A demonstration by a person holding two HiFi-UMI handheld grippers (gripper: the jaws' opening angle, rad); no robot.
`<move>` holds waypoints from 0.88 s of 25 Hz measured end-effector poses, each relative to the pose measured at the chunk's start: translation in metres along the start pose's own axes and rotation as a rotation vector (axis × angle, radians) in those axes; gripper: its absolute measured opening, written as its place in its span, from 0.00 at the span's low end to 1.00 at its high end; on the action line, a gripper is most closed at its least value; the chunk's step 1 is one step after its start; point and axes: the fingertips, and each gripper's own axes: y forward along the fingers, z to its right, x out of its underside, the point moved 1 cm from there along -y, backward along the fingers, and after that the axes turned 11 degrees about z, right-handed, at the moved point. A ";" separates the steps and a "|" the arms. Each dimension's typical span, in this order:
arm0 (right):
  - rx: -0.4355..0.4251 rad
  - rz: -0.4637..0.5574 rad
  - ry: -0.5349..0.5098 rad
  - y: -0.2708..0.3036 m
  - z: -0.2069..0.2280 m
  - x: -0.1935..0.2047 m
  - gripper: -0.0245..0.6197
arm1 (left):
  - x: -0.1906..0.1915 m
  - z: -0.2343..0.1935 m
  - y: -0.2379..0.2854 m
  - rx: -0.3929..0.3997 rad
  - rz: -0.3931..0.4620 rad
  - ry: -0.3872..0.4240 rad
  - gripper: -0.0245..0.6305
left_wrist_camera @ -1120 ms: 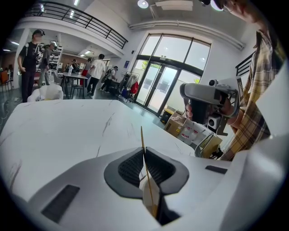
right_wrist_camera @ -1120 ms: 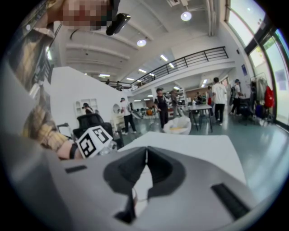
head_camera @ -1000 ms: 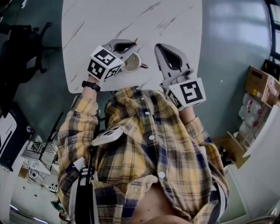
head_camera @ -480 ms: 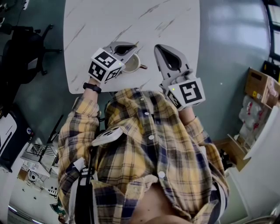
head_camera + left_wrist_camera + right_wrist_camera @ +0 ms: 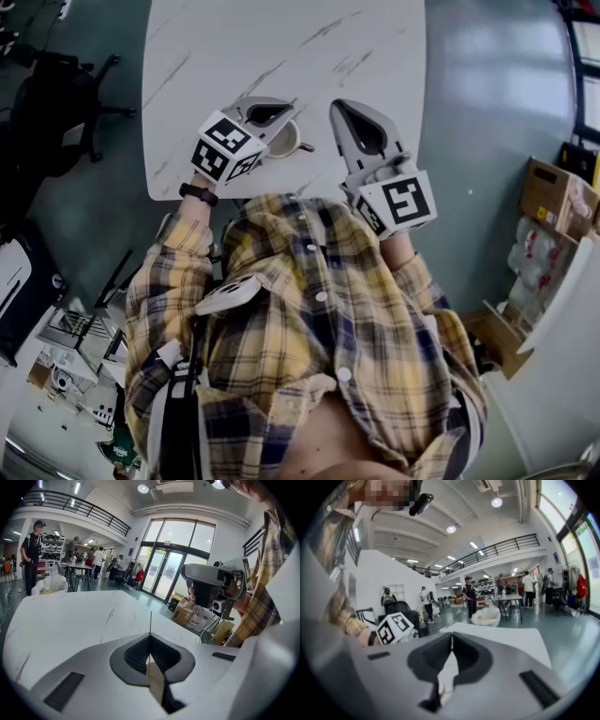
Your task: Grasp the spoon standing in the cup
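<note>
We see a small cream cup (image 5: 284, 141) with a side handle standing on the white, grey-veined table (image 5: 281, 47); the table's near edge runs just on the person's side of the cup. The thin, pale wooden spoon (image 5: 155, 681) stands in that cup, its handle rising upright out of it. The left gripper (image 5: 281, 109) reaches over the cup at a downward slant; its jaws are closed tight on the spoon's handle, which we see edge-on between the black ribbed pads (image 5: 136, 656), the tip poking up above them. The right gripper (image 5: 338, 105) lies just to the right of the cup, apart from it; its jaws meet at the tips and grip nothing, with only the table showing through the gap behind them.
</note>
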 end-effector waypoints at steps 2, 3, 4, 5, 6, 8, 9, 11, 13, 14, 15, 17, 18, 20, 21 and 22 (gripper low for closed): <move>-0.004 0.005 -0.003 -0.002 -0.002 -0.002 0.09 | -0.004 0.003 -0.002 -0.004 0.010 0.004 0.06; -0.008 0.007 -0.005 -0.003 -0.003 -0.004 0.09 | -0.006 0.005 -0.003 -0.006 0.015 0.006 0.06; -0.011 0.009 -0.007 -0.003 -0.004 -0.004 0.09 | -0.008 0.006 -0.004 -0.009 0.021 0.009 0.06; -0.016 0.009 -0.010 -0.003 -0.005 -0.005 0.09 | -0.011 0.007 -0.005 -0.013 0.029 0.012 0.06; -0.021 0.010 -0.012 -0.002 -0.007 -0.005 0.09 | -0.014 0.007 -0.007 -0.019 0.039 0.016 0.06; -0.033 0.013 -0.017 0.000 -0.009 -0.006 0.09 | -0.021 0.006 -0.011 -0.030 0.061 0.021 0.06; -0.039 0.015 -0.019 0.001 -0.011 -0.007 0.09 | -0.025 0.006 -0.013 -0.034 0.072 0.021 0.06; -0.050 0.019 -0.022 0.002 -0.013 -0.008 0.09 | -0.032 0.008 -0.017 -0.042 0.095 0.020 0.06; -0.062 0.021 -0.026 0.002 -0.016 -0.010 0.09 | -0.040 0.010 -0.022 -0.053 0.117 0.025 0.06; -0.068 0.021 -0.028 0.003 -0.018 -0.010 0.09 | -0.044 0.011 -0.025 -0.059 0.129 0.029 0.06; -0.074 0.022 -0.029 0.003 -0.020 -0.011 0.09 | -0.047 0.011 -0.029 -0.068 0.142 0.034 0.06; -0.088 0.024 -0.033 0.007 -0.024 -0.012 0.09 | -0.056 0.010 -0.037 -0.095 0.175 0.043 0.06; -0.097 0.026 -0.035 0.008 -0.026 -0.013 0.09 | -0.060 0.009 -0.041 -0.110 0.193 0.047 0.06; -0.116 0.031 -0.038 0.012 -0.031 -0.015 0.09 | -0.069 0.008 -0.050 -0.139 0.231 0.054 0.06; -0.126 0.034 -0.039 0.013 -0.034 -0.016 0.09 | -0.074 0.008 -0.055 -0.154 0.249 0.059 0.06; -0.135 0.037 -0.041 0.014 -0.036 -0.018 0.09 | -0.078 0.008 -0.060 -0.169 0.266 0.066 0.06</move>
